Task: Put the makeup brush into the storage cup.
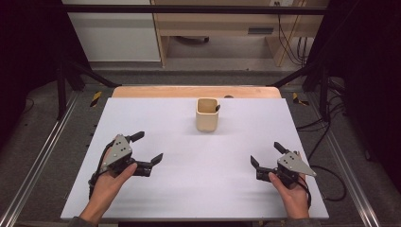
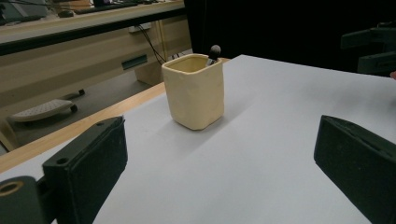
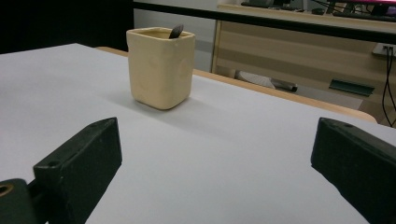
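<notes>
Both jaws spread; cup (image 2: 194,91) hides most of dark utensil (image 2: 214,52).

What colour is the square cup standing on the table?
Pale cream-yellow; the square cup shows best in the left gripper view.

White rectangular tabletop (image 1: 142,123) lies on a light wooden board whose edge (image 1: 189,91) shows along the far side. Grey carpeted floor (image 1: 42,142) surrounds the table. Silver metal rails (image 1: 35,165) run along both sides; black frame struts (image 1: 90,73) slant down at the far corners, and a black crossbar (image 1: 189,8) spans the top. Beyond stands a light wooden desk (image 1: 227,21) with black cables (image 1: 291,42) hanging at its right, beside a white panel (image 1: 113,33). Side areas are dark; lighting is even.
</notes>
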`<state>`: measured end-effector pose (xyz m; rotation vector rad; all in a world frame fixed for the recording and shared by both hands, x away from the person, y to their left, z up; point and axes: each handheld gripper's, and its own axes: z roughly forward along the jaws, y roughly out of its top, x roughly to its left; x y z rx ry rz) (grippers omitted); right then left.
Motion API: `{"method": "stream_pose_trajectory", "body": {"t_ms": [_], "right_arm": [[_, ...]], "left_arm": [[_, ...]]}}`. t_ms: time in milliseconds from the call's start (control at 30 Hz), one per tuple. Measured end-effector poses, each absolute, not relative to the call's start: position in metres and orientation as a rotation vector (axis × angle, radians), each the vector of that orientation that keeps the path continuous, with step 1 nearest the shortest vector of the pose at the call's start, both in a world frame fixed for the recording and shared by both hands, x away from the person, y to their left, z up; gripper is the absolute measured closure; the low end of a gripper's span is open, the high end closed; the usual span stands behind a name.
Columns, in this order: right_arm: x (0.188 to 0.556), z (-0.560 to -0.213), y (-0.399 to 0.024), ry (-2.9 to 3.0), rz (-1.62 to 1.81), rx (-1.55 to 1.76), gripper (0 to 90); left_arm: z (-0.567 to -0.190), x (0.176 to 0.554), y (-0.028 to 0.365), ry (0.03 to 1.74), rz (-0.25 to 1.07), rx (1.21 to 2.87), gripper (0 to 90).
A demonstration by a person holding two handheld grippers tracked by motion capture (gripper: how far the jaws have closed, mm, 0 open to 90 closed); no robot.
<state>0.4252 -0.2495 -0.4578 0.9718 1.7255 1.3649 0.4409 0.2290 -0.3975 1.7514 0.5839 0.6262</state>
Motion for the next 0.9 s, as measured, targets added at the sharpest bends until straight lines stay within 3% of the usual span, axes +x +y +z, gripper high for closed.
{"method": "stream_pose_trajectory", "body": {"t_ms": [900], "right_arm": [[0.423,-0.456,-0.251,1.717,1.368,0.973,2.3]], "left_arm": [[-0.393,0.423,0.287,0.594,0.693,1.679,1.5]]}}
